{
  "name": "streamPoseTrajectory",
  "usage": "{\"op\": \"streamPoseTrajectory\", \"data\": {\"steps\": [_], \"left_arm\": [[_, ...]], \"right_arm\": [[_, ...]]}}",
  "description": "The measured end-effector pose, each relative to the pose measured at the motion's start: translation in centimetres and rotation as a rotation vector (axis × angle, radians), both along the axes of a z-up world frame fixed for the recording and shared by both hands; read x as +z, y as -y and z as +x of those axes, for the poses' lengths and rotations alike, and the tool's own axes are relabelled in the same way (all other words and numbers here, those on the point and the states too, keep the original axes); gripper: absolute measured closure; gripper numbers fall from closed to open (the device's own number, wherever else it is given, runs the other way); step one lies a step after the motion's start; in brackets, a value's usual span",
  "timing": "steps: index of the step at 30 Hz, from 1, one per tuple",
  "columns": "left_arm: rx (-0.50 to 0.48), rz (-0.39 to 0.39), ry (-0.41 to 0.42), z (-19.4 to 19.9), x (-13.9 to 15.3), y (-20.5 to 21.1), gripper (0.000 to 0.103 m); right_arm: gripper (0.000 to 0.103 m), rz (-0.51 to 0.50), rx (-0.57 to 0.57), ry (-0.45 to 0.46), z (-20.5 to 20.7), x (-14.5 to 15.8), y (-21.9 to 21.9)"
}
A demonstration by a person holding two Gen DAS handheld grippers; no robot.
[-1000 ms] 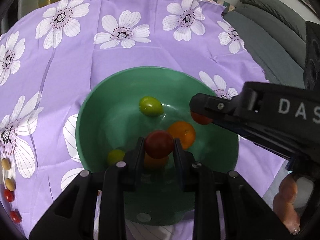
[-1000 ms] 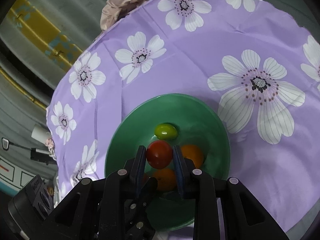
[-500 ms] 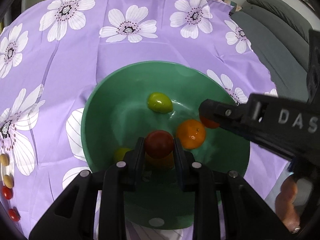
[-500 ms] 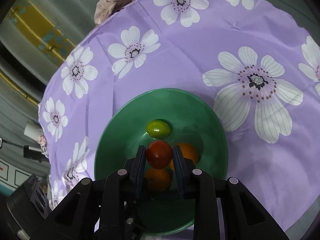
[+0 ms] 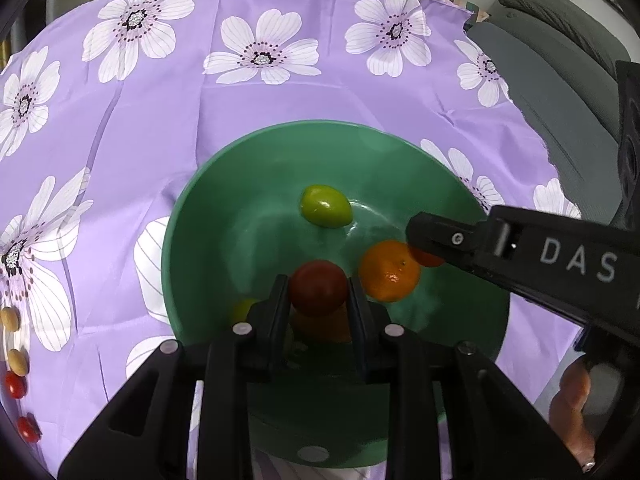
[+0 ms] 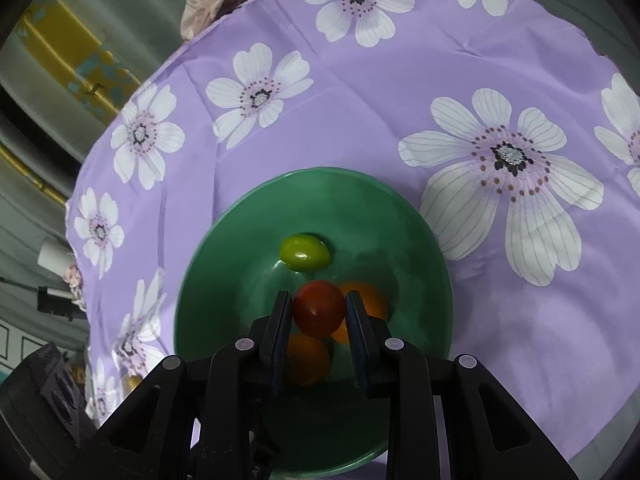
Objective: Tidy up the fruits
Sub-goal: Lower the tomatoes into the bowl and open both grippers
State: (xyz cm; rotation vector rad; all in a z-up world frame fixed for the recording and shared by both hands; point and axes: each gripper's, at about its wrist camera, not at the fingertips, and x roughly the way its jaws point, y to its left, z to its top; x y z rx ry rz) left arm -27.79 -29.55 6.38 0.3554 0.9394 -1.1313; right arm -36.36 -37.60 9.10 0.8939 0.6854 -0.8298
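**Two tomatoes held over the green bowl**

We hold the left tongs (image 5: 319, 292) closed on a dark red round cherry tomato (image 5: 319, 288), above the inside of the round green plastic bowl (image 5: 208, 216). We hold the right tongs (image 6: 319, 312) clamped on a second red cherry tomato (image 6: 319, 307), also above the bowl (image 6: 224, 240). In the bowl lie a glossy green oval tomato (image 5: 326, 211), an orange round fruit (image 5: 389, 276) and further orange and yellow fruit, partly hidden. The bowl sits on the counter's purple cloth with white flowers (image 5: 280, 92). Small red and tan fruits (image 5: 14, 364) lie at the cloth's left edge.
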Motion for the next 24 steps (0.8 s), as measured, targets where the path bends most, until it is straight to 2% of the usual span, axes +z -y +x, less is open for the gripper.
{"op": "streamPoseTrajectory", "data": {"steps": [2, 6, 9, 11, 12, 14, 15, 19, 21, 24], "left_arm": [[0.002, 0.015, 0.0, 0.2, 0.0, 0.1, 0.074], [0.001, -0.012, -0.052, 0.7, 0.3, -0.3, 0.074], [0.003, -0.049, -0.071, 0.6, 0.6, -0.9, 0.068], [-0.02, -0.075, -0.065, 0.1, 1.2, -1.1, 0.055], [-0.024, -0.081, -0.045, -0.1, 1.5, -1.1, 0.053], [-0.006, -0.085, -0.021, 0.0, 2.0, -1.4, 0.053], [0.001, -0.088, -0.028, 0.1, 2.2, -1.6, 0.053], [0.022, -0.115, -0.071, 1.3, 3.6, -3.0, 0.053], [0.043, -0.124, -0.057, 2.0, 4.5, -4.0, 0.052], [0.088, -0.144, -0.017, 2.6, 5.2, -6.6, 0.042]], "right_arm": [[0.074, 0.0, -0.008, -0.003, -0.1, 0.0, 0.0], [0.074, -0.01, 0.005, -0.001, 0.4, 0.1, -0.3], [0.074, 0.0, -0.001, -0.034, 0.7, -0.3, -0.2], [0.074, 0.002, -0.004, -0.034, 0.7, -0.3, -0.2], [0.073, 0.004, -0.001, -0.027, 0.7, -0.2, -0.2], [0.06, 0.006, -0.007, -0.018, 0.4, -0.2, -0.1], [0.057, 0.006, -0.017, -0.015, 0.2, -0.2, -0.1], [0.056, -0.003, -0.052, -0.007, -0.5, 0.2, 0.0], [0.055, -0.014, -0.047, 0.026, -0.5, 0.8, -0.3], [0.048, -0.034, -0.008, 0.06, 0.1, 1.3, -0.9]]}}
